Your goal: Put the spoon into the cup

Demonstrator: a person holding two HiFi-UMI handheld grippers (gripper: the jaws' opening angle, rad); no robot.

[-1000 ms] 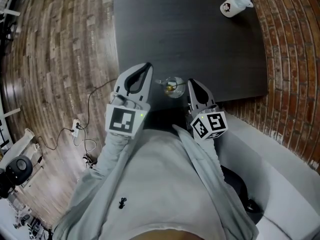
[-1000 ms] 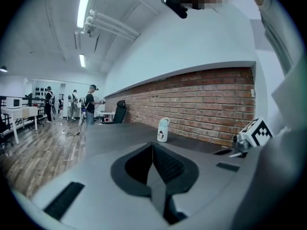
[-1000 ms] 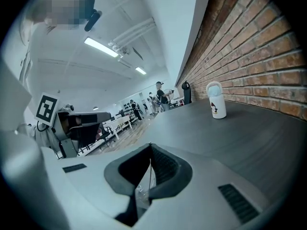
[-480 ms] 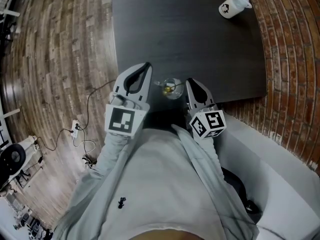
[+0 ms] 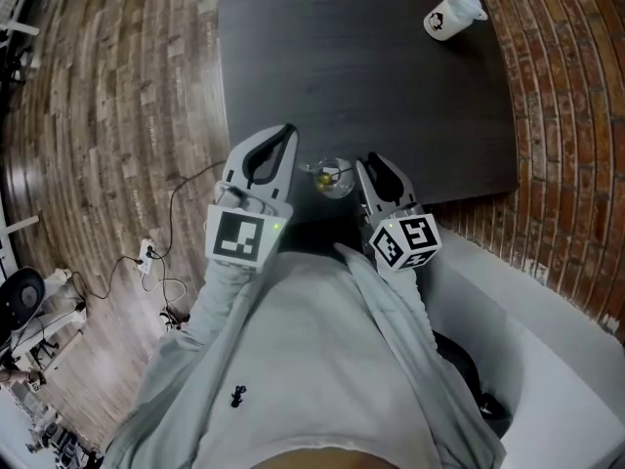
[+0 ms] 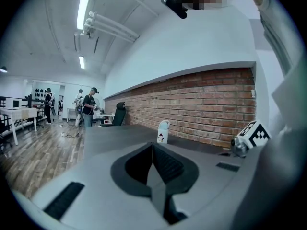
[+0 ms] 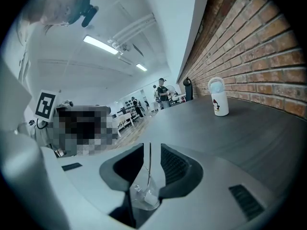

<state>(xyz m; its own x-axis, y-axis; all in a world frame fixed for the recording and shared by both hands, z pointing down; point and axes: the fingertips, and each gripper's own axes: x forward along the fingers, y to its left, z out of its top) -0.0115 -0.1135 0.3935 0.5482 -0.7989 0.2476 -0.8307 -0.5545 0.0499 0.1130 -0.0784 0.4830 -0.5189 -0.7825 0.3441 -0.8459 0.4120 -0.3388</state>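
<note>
A clear glass cup (image 5: 332,177) stands near the front edge of the dark table (image 5: 371,76), between my two grippers. In the right gripper view the cup (image 7: 143,195) sits low between the jaws, and the thin spoon handle (image 7: 149,166) rises upright out of it. My right gripper (image 7: 151,150) is open by a narrow gap, with the handle standing free in that gap. From the head view it (image 5: 363,167) is just right of the cup. My left gripper (image 5: 288,130) is left of the cup, and its jaws (image 6: 153,145) are shut with nothing between them.
A white bottle with a small print (image 5: 451,14) stands at the table's far right corner; it also shows as the bottle (image 7: 218,97). A brick wall (image 5: 566,115) runs along the right. To the left is wooden floor with cables (image 5: 156,252). People stand far off in the room.
The whole head view has drifted slightly. The right gripper has edged a little to the left, closer to the cup. The left gripper holds its place.
</note>
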